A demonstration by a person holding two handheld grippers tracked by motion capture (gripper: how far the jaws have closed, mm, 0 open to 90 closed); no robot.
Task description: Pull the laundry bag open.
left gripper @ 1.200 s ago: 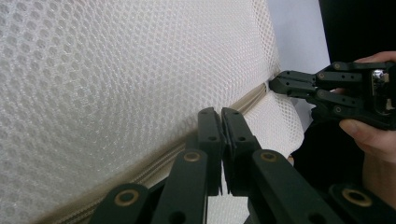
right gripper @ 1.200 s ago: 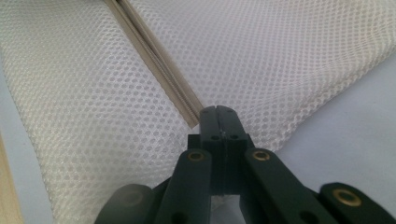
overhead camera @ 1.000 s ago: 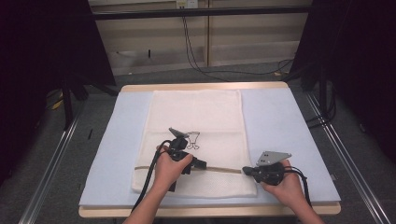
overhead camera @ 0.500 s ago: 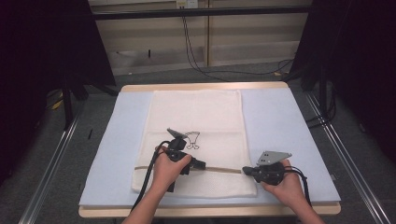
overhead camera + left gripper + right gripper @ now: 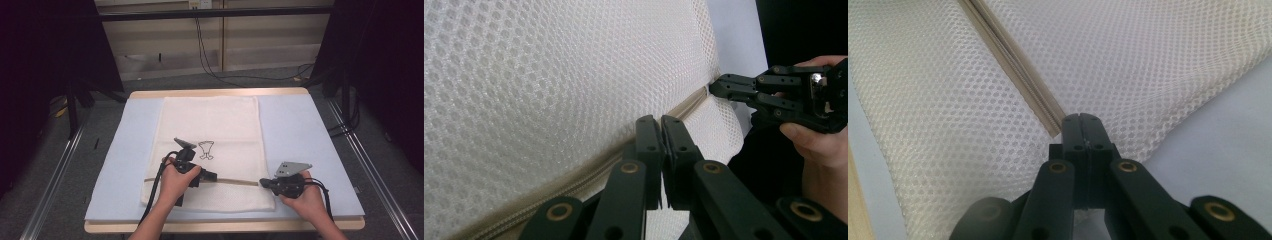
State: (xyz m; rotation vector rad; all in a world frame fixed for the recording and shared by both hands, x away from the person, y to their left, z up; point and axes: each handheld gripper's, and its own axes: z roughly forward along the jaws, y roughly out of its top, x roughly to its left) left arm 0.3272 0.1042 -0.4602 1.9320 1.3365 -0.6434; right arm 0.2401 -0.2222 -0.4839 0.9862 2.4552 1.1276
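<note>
On blue mat [image 5: 310,130]: mesh bag [image 5: 210,120], 2 grippers clamping zipper [image 5: 235,181].

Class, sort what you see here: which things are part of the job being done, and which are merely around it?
In use:
- mesh bag
- its zipper
- left gripper, shut at the zipper
- right gripper, shut at the zipper's end

Just around:
- pale blue mat
- wooden table
- cables on the floor
</note>
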